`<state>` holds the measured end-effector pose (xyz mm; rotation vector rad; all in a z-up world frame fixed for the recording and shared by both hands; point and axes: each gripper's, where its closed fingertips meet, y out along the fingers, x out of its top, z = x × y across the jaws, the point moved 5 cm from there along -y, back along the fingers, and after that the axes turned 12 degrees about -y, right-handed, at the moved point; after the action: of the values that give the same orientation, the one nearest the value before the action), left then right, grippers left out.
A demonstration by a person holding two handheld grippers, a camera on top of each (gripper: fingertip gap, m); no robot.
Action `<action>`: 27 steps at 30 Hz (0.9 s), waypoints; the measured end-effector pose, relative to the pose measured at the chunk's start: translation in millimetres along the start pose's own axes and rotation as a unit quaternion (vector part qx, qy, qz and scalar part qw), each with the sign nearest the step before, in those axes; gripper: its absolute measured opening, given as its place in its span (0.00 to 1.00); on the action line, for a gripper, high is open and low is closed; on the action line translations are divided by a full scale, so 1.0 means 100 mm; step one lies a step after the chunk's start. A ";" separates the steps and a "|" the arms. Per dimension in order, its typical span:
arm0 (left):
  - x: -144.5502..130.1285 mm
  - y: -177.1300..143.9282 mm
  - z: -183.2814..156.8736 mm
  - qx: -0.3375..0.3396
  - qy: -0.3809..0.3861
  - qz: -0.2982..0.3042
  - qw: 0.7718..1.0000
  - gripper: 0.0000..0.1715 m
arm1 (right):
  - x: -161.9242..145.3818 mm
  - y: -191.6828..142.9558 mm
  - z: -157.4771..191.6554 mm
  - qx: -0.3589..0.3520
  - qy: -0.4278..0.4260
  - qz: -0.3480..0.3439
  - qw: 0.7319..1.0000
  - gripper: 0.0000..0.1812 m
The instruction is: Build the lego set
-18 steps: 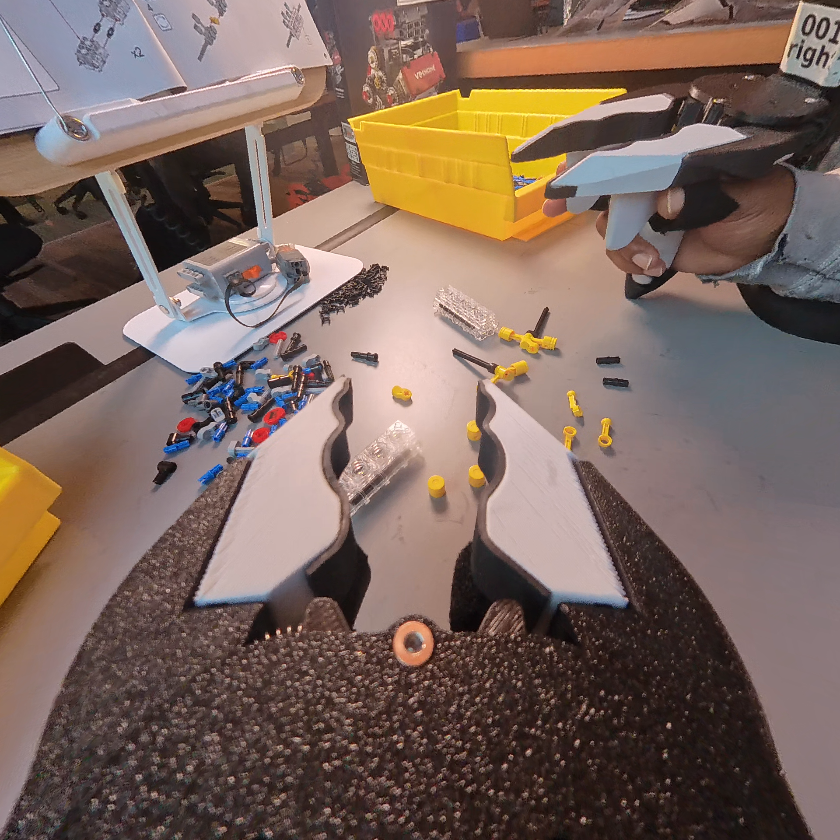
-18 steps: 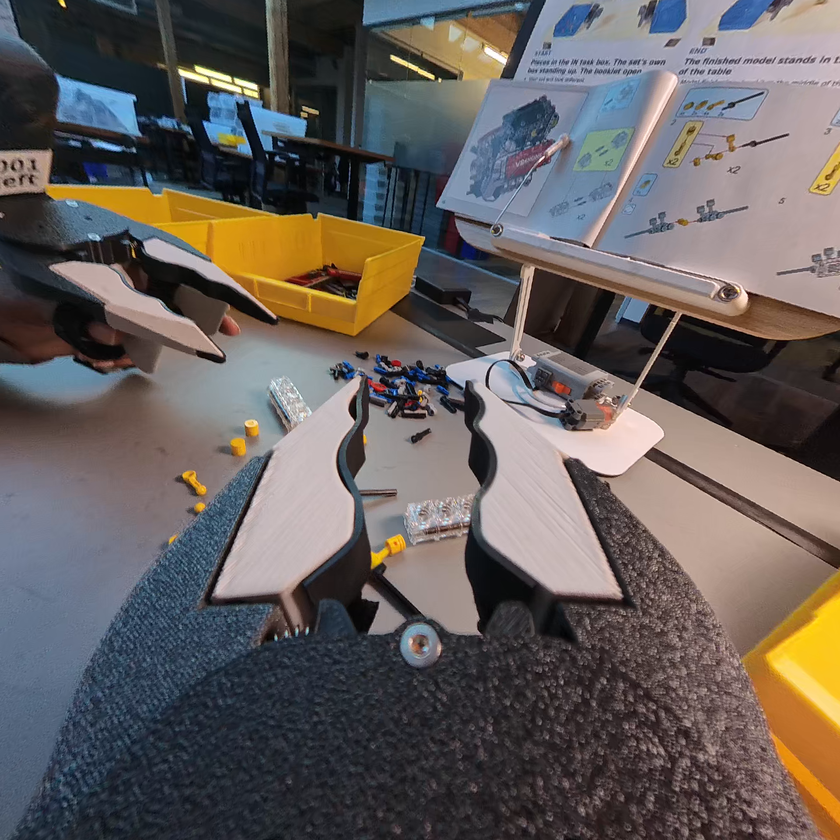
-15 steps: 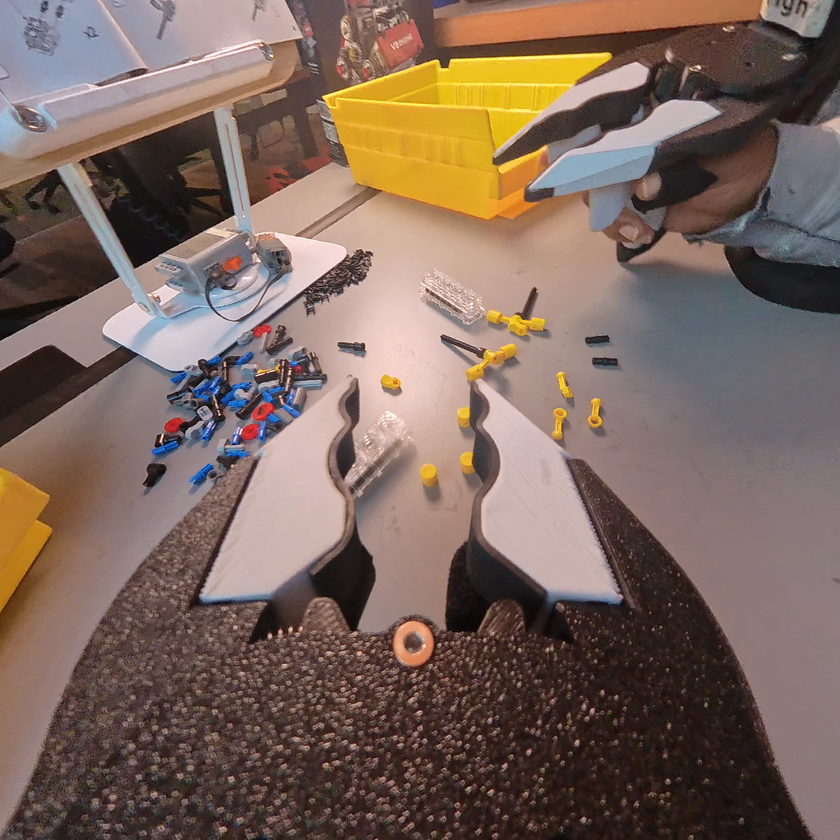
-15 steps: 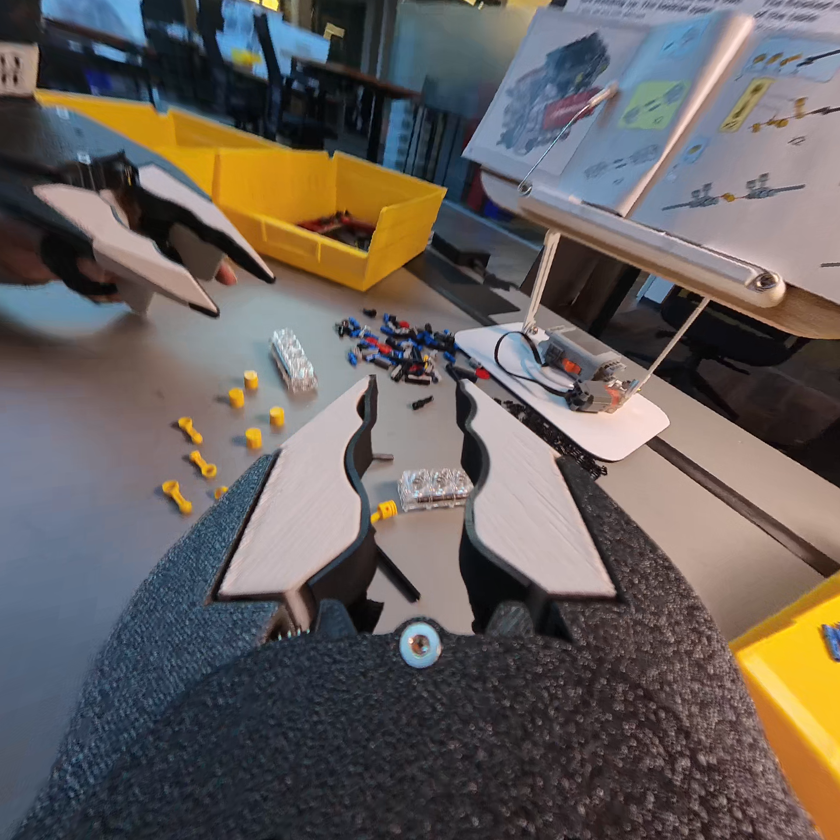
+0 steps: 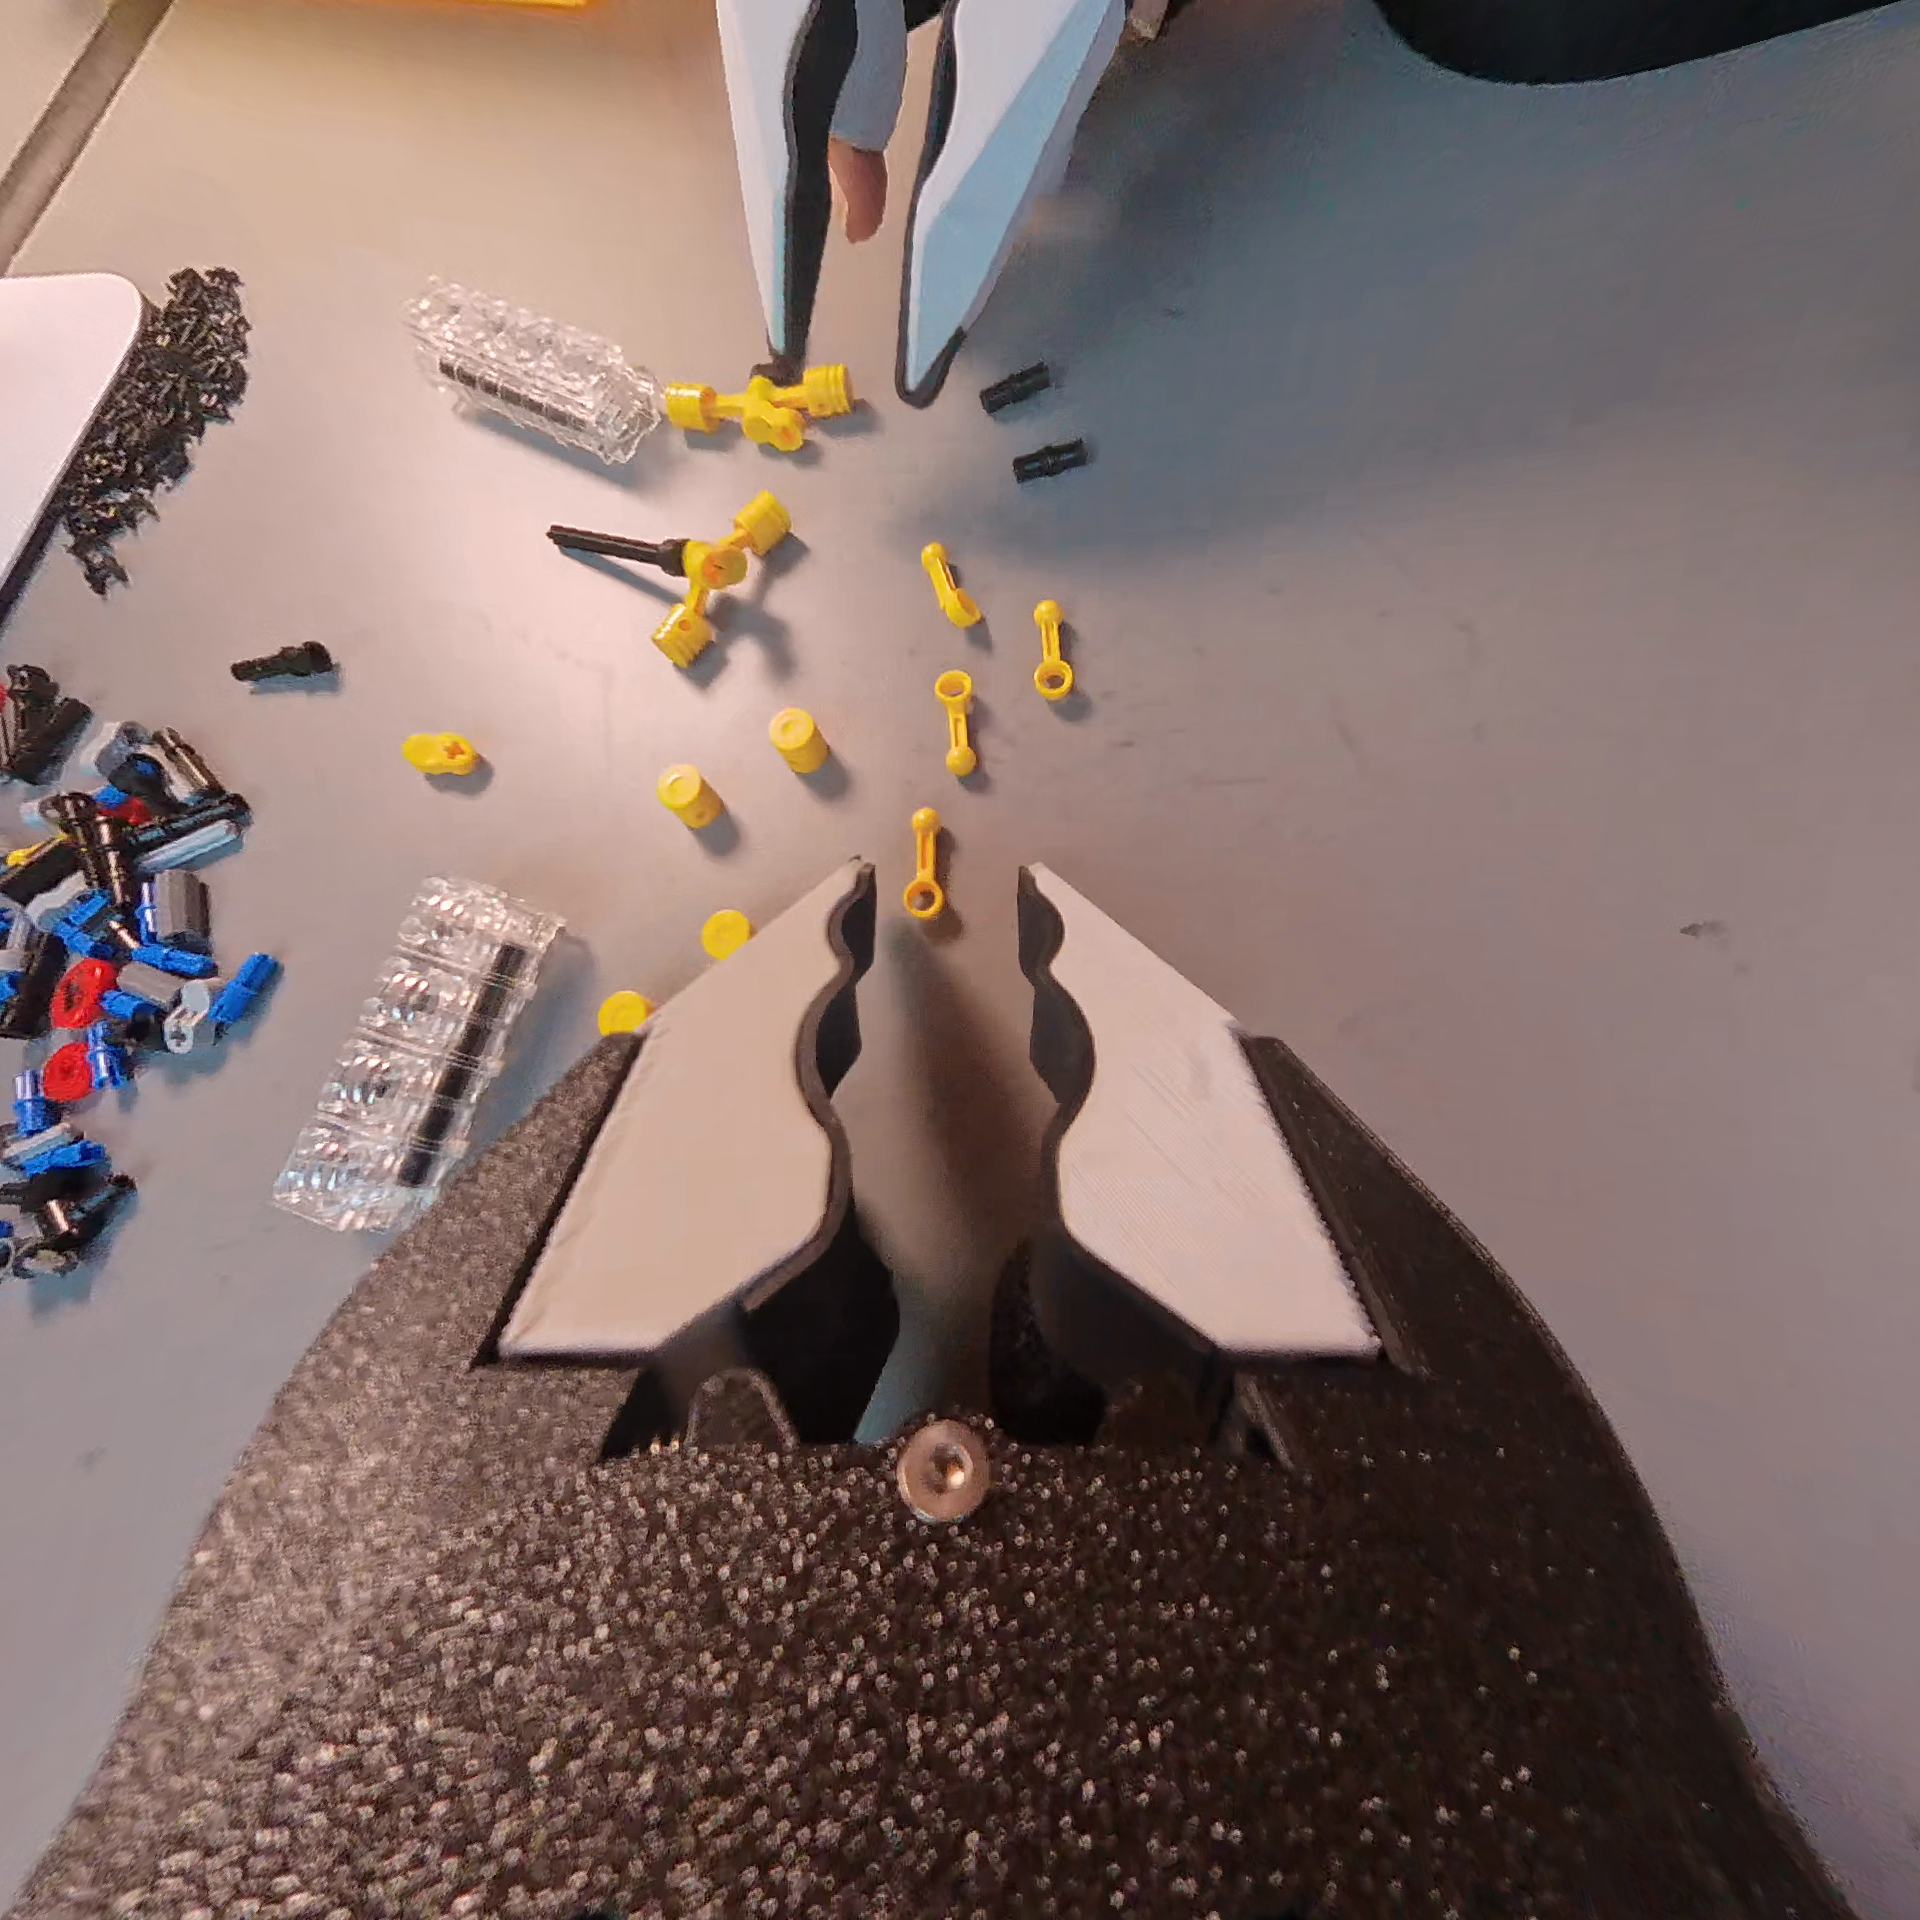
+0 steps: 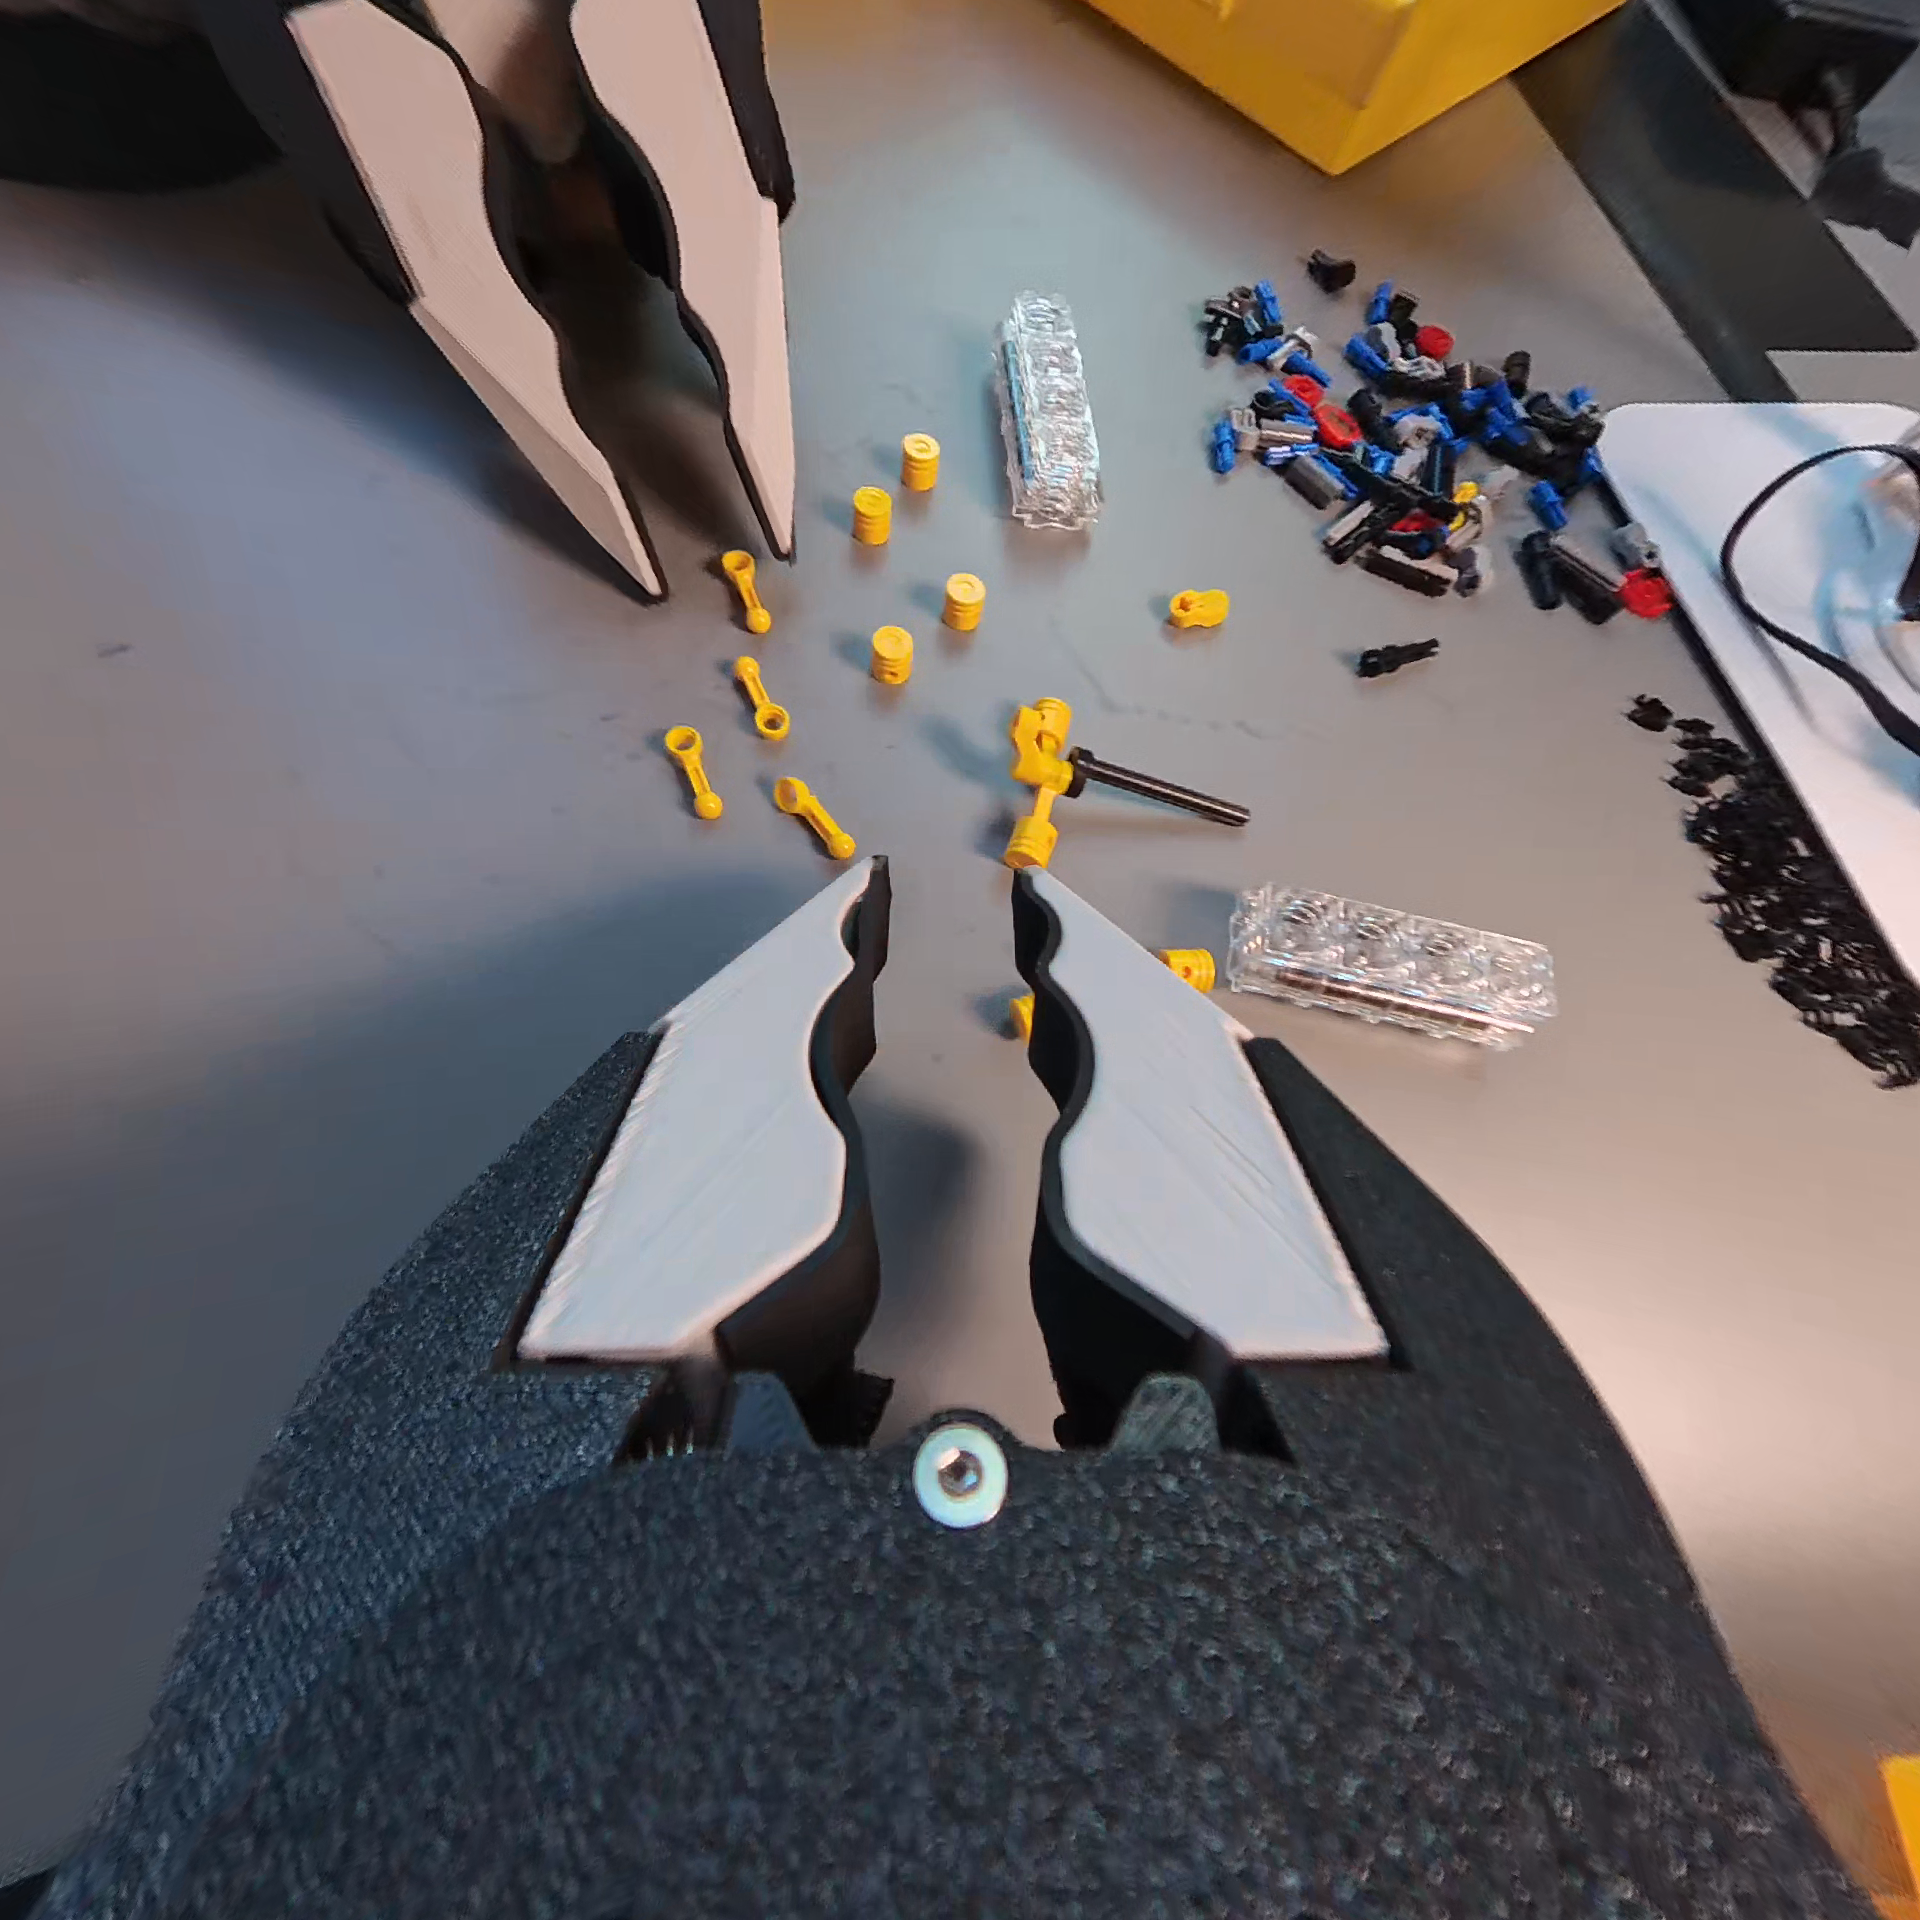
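far left on grey worktop (image 5: 1507, 644): heap of blue, red & black bits (image 5: 114, 935), 2 clear blocks (image 5: 416, 1049). left hand-held gripper (image 5: 945, 883) empty, jaws narrowly apart, poised just over a yellow rod (image 5: 923, 862), tips either side. could easily knock the rod sideways or into nearby yellow drums (image 5: 689, 796) — light, round, prob roll. right hand-held gripper (image 6: 948, 871) also empty, narrow gap, hovering by a yellow-and-black assembly (image 6: 1049, 774); one tip may clip it. yellow bin (image 6: 1351, 62) further right.

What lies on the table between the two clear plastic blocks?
In the left wrist view, between the clear blocks: yellow cylinders, a small yellow connector, and a black-axled yellow assembly.
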<state>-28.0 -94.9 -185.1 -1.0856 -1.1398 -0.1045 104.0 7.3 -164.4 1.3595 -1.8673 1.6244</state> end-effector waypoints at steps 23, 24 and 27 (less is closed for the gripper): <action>-0.03 -0.04 -0.03 -0.024 0.002 0.013 1.000 0.04 | 0.06 0.10 0.11 0.034 -0.027 0.038 0.998 0.14; -0.04 -0.05 -0.03 -0.028 0.000 0.014 1.000 0.04 | 0.03 0.06 0.12 0.045 -0.020 0.044 0.998 0.14; -0.06 -0.05 -0.02 -0.029 -0.006 0.019 0.999 0.04 | -0.04 -0.05 0.10 0.039 -0.018 0.057 0.997 0.14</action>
<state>-32.3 -101.0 -186.4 -1.1605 -1.1319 -0.1027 113.6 0.9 -167.6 1.3424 -1.9545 1.7568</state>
